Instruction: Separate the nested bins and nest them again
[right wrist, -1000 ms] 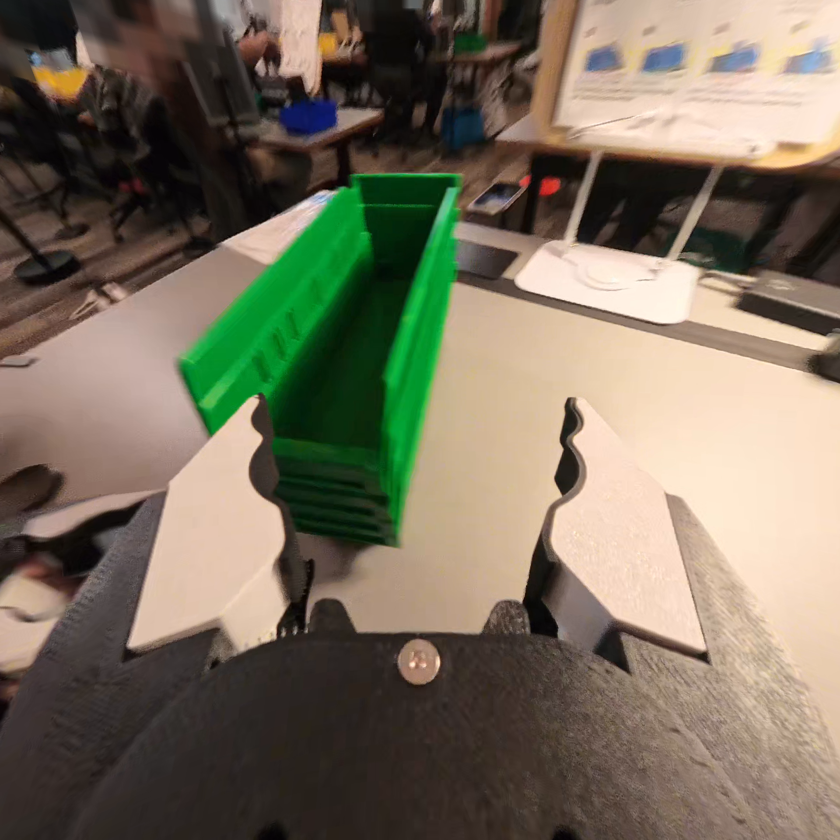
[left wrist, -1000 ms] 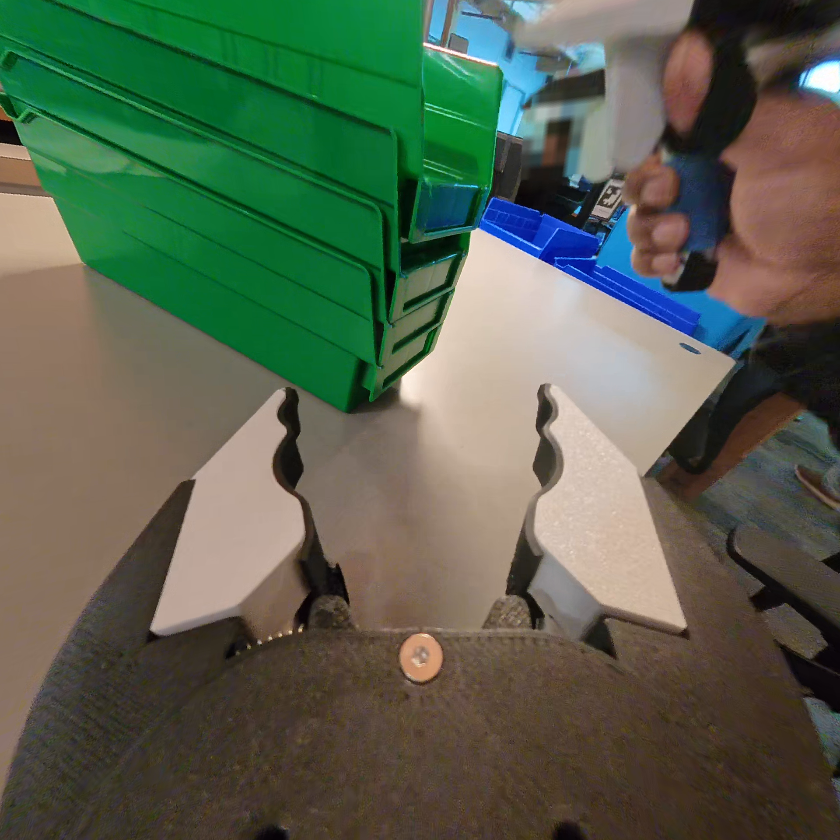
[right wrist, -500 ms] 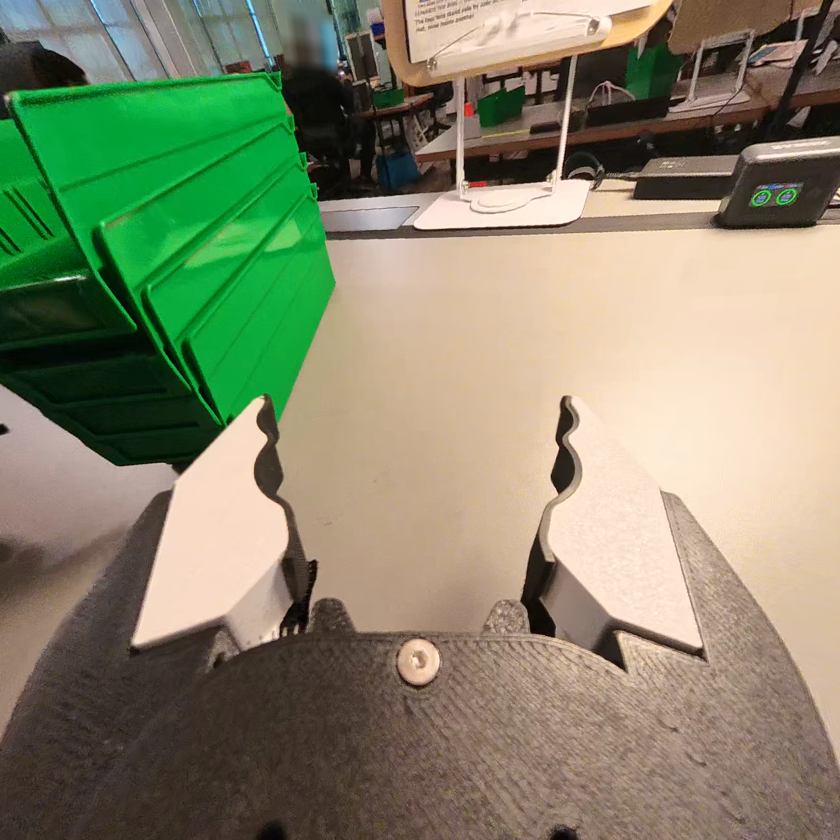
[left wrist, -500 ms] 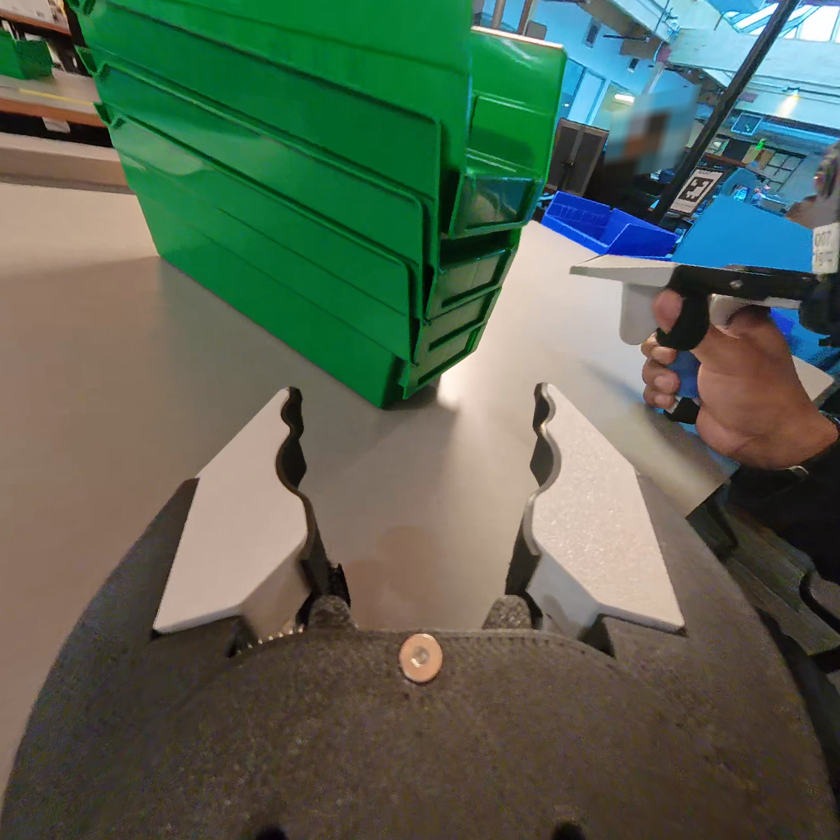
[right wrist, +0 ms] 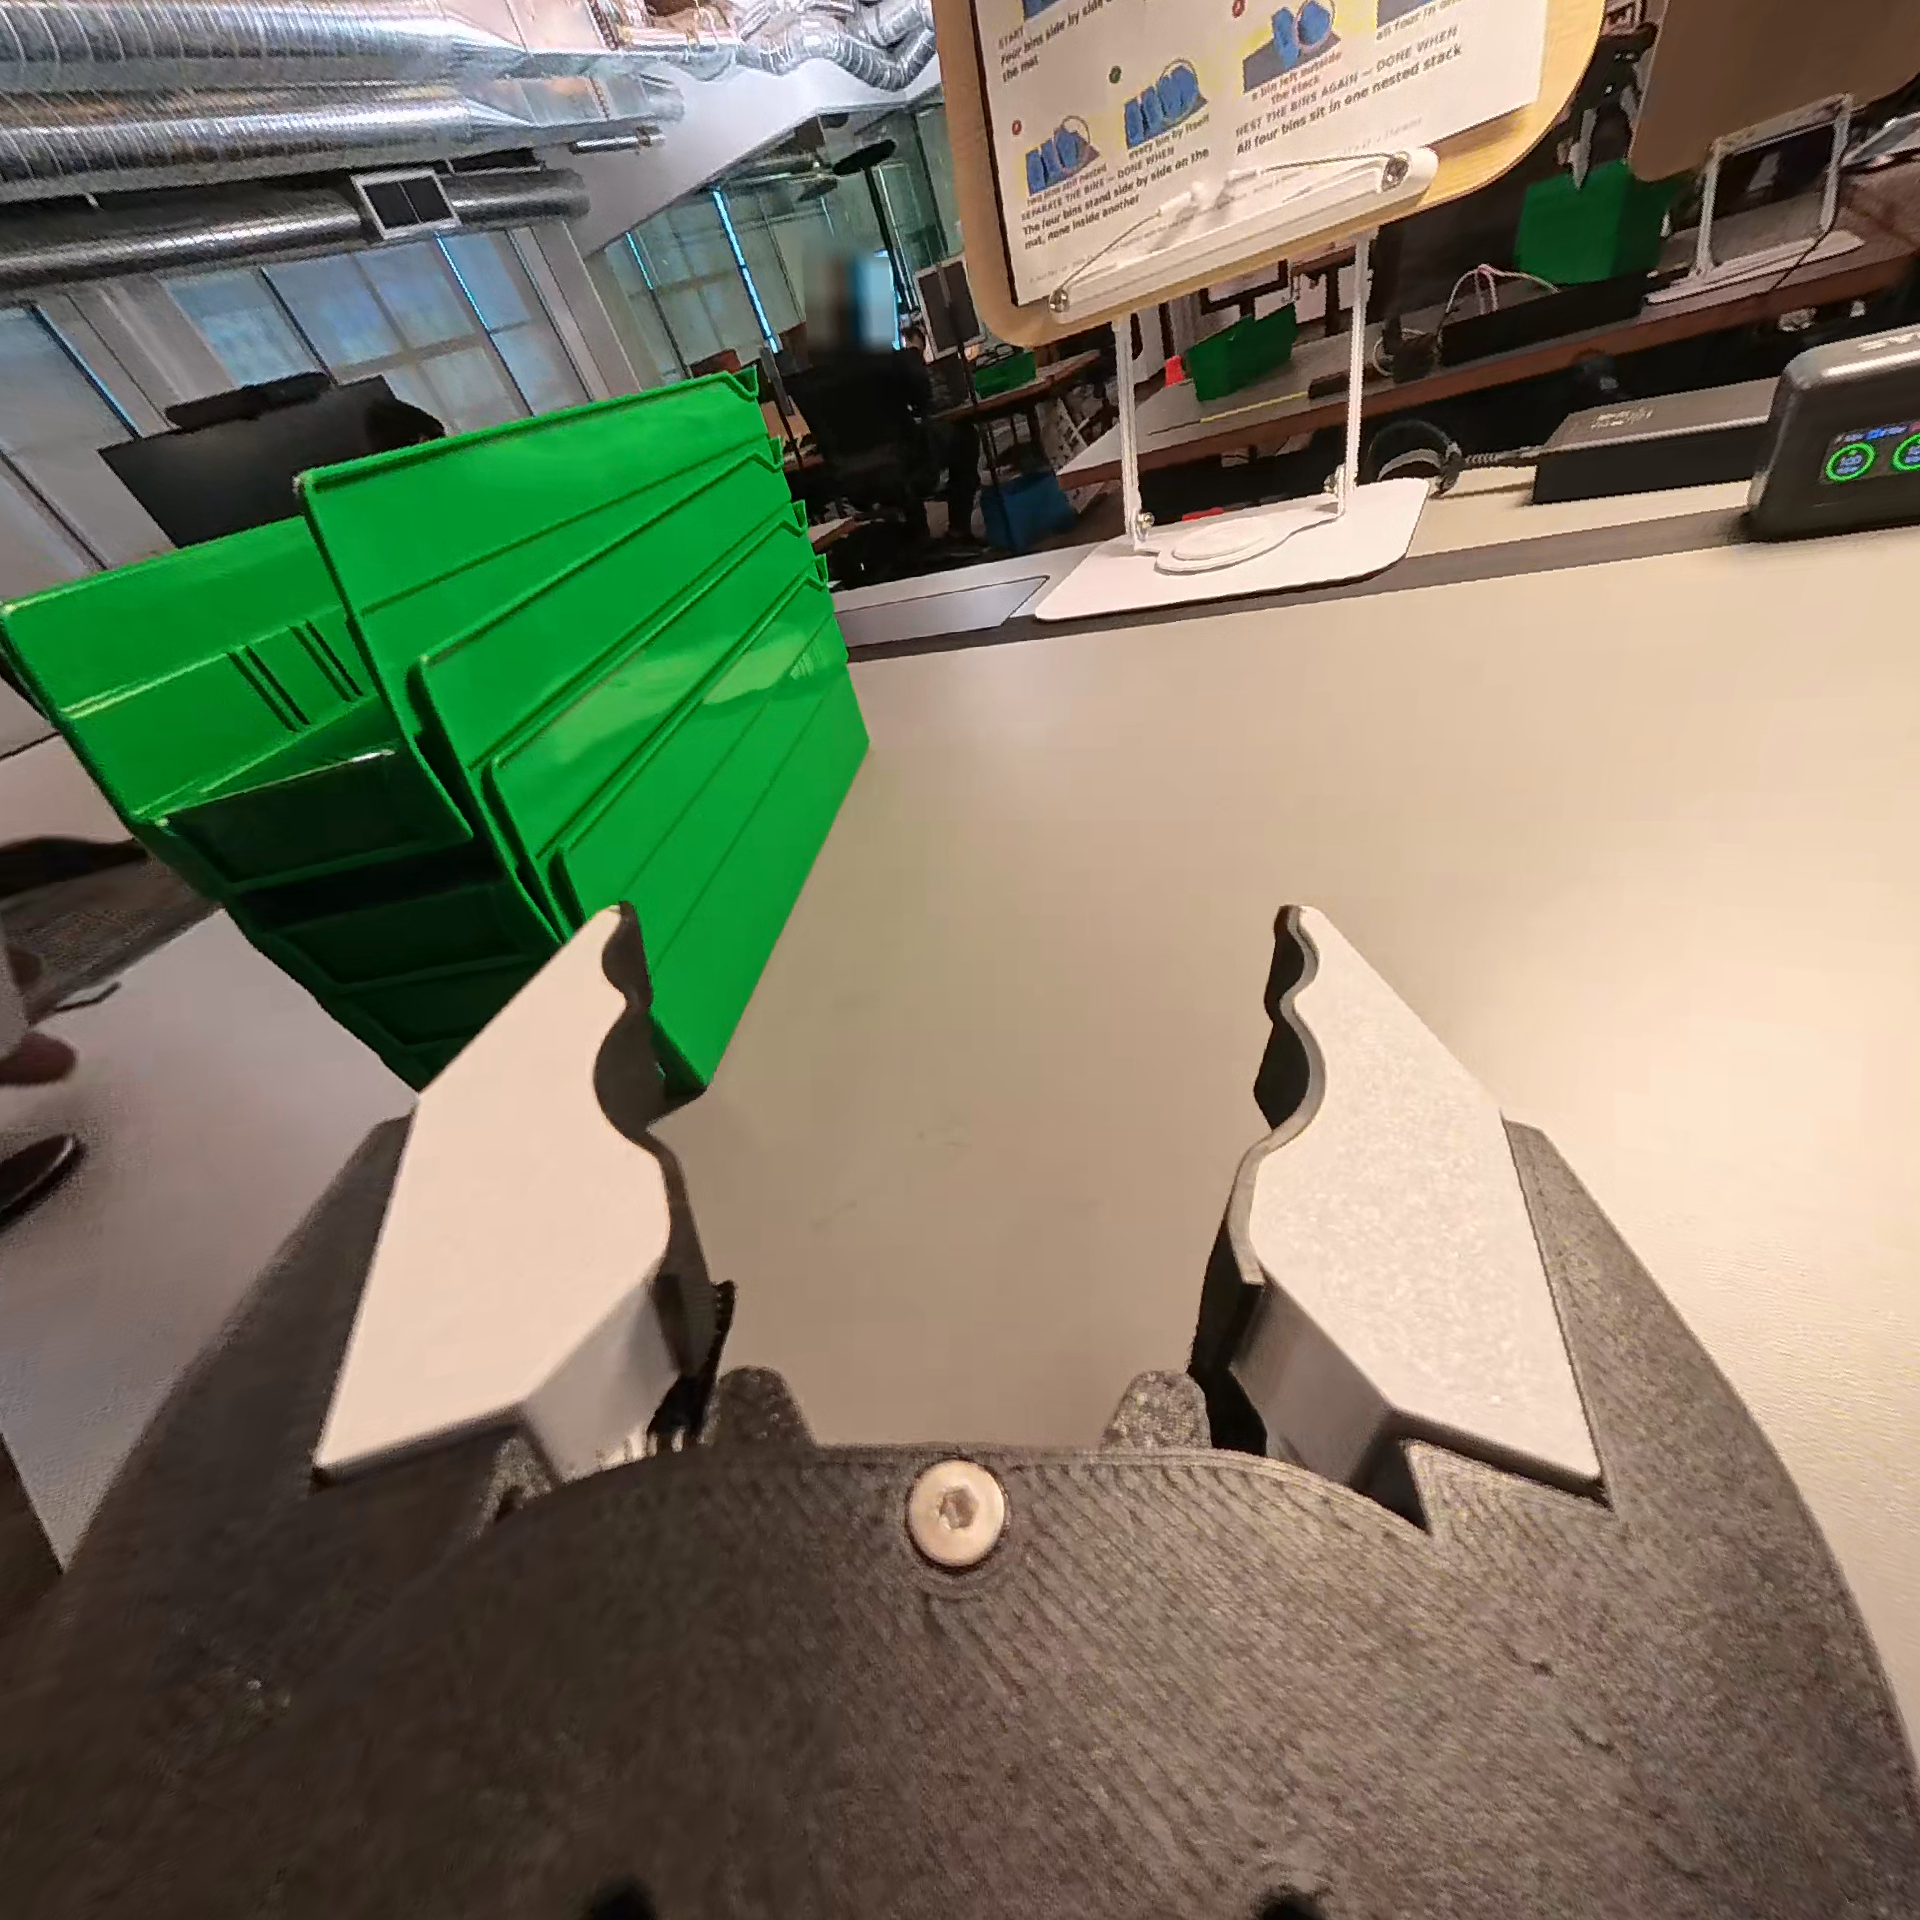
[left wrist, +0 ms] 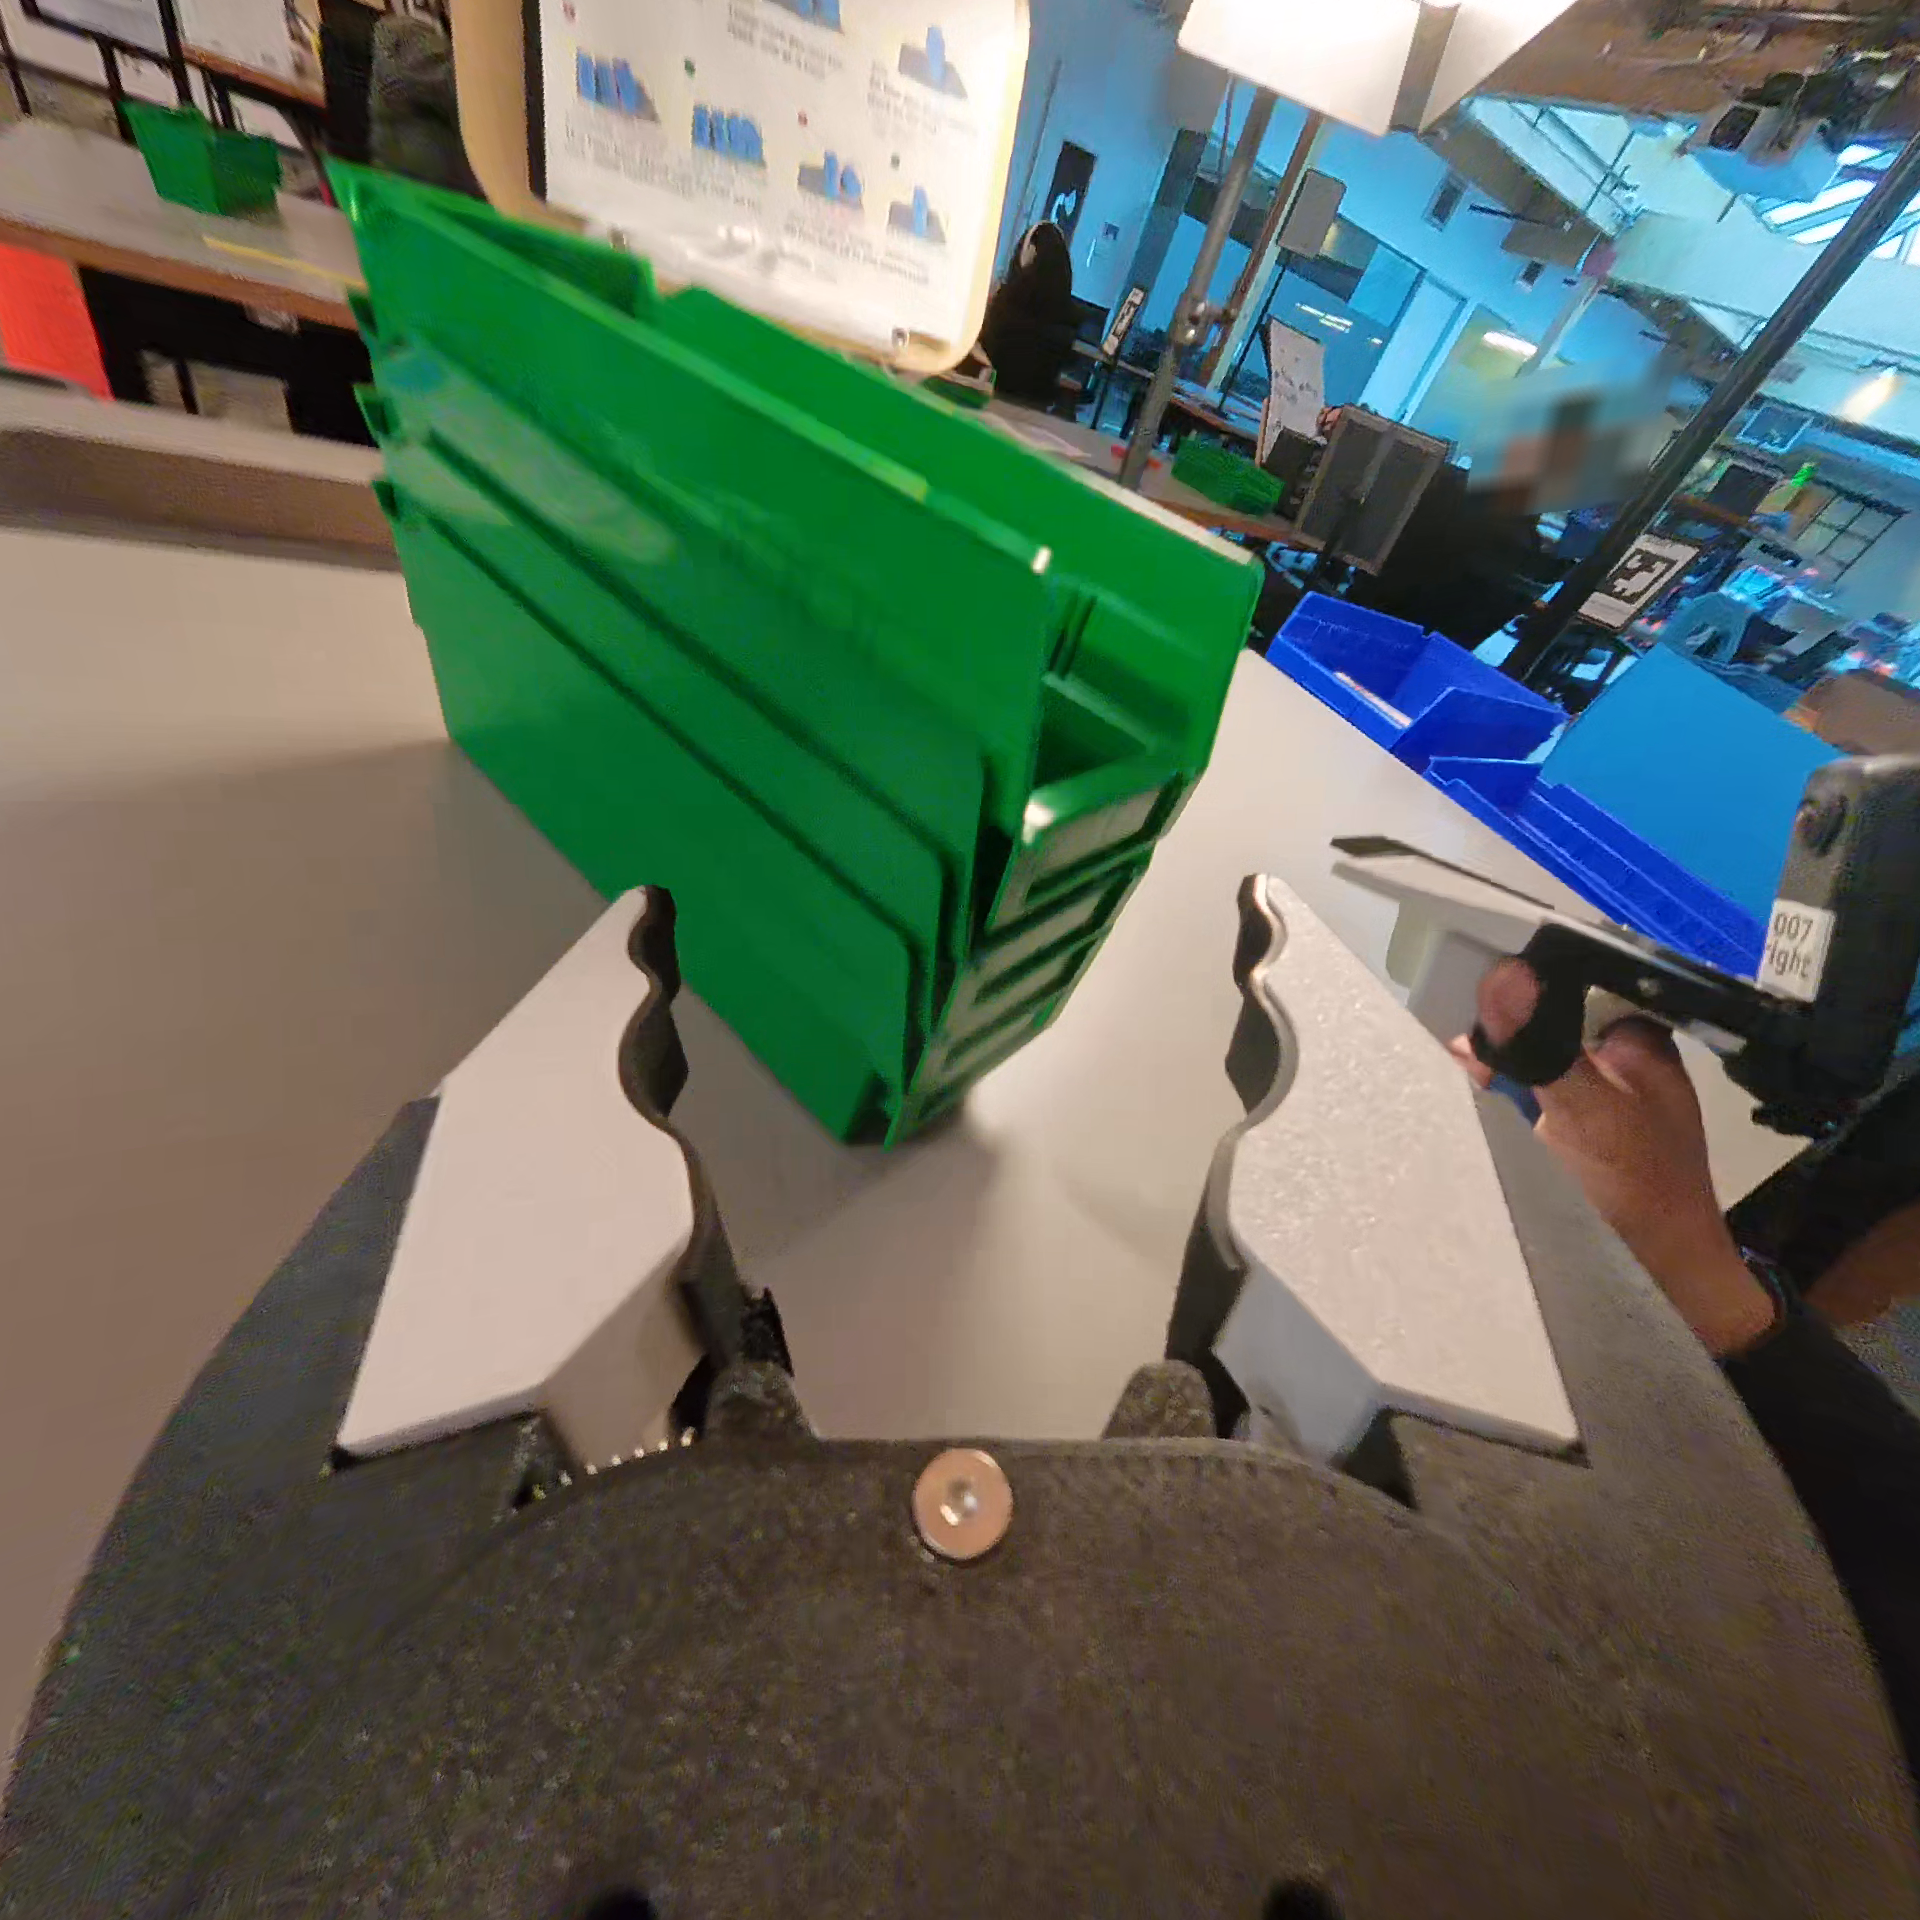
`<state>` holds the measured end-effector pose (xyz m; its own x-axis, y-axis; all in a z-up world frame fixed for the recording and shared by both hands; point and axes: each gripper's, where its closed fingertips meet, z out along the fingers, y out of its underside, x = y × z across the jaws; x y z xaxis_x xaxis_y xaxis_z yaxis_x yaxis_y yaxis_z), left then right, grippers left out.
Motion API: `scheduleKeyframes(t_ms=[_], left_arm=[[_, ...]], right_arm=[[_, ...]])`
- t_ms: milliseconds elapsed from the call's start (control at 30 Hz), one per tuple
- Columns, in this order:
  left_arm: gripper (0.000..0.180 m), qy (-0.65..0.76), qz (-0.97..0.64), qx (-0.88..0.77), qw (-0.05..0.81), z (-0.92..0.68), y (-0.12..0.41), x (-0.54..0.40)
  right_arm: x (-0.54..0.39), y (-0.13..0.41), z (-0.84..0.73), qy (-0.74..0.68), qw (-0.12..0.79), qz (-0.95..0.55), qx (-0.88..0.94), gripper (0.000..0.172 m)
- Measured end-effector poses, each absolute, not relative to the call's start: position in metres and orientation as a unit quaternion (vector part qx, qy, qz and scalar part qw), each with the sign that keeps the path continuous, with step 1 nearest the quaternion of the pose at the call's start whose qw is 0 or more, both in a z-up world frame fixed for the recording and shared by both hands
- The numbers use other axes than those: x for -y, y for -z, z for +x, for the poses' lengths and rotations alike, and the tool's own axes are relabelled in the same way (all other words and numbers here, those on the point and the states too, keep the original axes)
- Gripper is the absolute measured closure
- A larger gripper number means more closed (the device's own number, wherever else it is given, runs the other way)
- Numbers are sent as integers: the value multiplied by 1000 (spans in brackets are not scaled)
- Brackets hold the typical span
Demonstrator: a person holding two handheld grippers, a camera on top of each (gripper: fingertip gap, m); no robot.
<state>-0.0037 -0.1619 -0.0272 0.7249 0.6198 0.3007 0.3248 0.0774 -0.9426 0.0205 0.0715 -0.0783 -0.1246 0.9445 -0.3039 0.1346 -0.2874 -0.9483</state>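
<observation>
Standing on the pale grey surface (left wrist: 208,831), the nested green bins (left wrist: 727,665) form one stack of several bins, each set inside the one below, with their long side walls stepped one above another. In the left wrist view the stack rises ahead of the left gripper (left wrist: 951,914), its near lower corner showing between the two wide-apart fingers (left wrist: 540,1195); neither finger presses on it, and nothing is held. Right of the stack, farther back on the surface, lie blue bins (left wrist: 1455,696). At the right edge a hand (left wrist: 1621,1132) holds the right gripper (right wrist: 956,925) by its handle, beside the stack's open end. In the right wrist view the same green stack (right wrist: 582,707) stands to the left, its side wall showing just past the left finger (right wrist: 520,1195), with no contact that can be made out. These fingers are also spread wide and bare, over open surface. Behind, a white stand (right wrist: 1236,540) carries an instruction board (right wrist: 1247,135), and a dark device with a small screen (right wrist: 1839,457) sits at the far right.
</observation>
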Motion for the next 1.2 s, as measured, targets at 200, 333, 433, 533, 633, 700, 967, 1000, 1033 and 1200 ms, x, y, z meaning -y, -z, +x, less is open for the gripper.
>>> scheduleKeyframes(t_ms=[200,333,433,533,633,700,967,1000,1033,1200], left_arm=[[74,-182,-690,336,614,-18,-24,149],[78,-256,-725,338,543,-45,-20,148],[83,-282,-758,347,474,-66,6,155],[73,-269,-767,348,468,-75,16,160],[79,-296,-764,361,446,-89,15,183],[85,-316,-762,372,426,-95,9,199],[68,-309,-769,376,414,-99,-48,174],[64,-301,-780,376,400,-103,-49,164],[60,-289,-790,378,386,-108,-48,155],[47,-205,-821,413,336,-137,-33,117]], right_arm=[[-72,76,23,-587,349,-556,474,56],[-72,74,25,-597,345,-552,469,56],[-72,72,27,-607,341,-547,463,56],[-71,69,30,-620,335,-541,460,56],[-69,68,31,-627,331,-535,460,56],[-68,68,31,-628,329,-534,461,56],[-67,69,31,-631,321,-535,462,56],[-68,68,31,-633,320,-534,459,56],[-68,68,32,-636,320,-534,457,56],[-70,67,33,-647,313,-534,445,56]])
